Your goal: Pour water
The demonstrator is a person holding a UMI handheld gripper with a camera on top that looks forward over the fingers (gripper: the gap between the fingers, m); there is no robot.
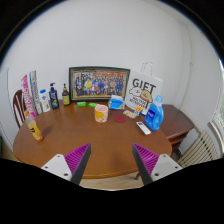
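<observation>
My gripper (112,162) is open, its two magenta-padded fingers (76,158) spread wide with nothing between them, held back from the near edge of a round wooden table (85,140). Well beyond the fingers, a small orange-and-white cup (101,113) stands near the table's middle. A blue bottle with a dark cap (156,113) stands at the table's right side, and a light blue cup (117,102) sits behind the orange cup.
A framed picture (98,82) and a white "GIFT" bag (143,92) lean at the back wall. Bottles (53,96) and boxes (30,88) stand at the back left, a yellow bottle (35,127) at the left edge. A chair (17,105) stands left, a radiator (203,148) right.
</observation>
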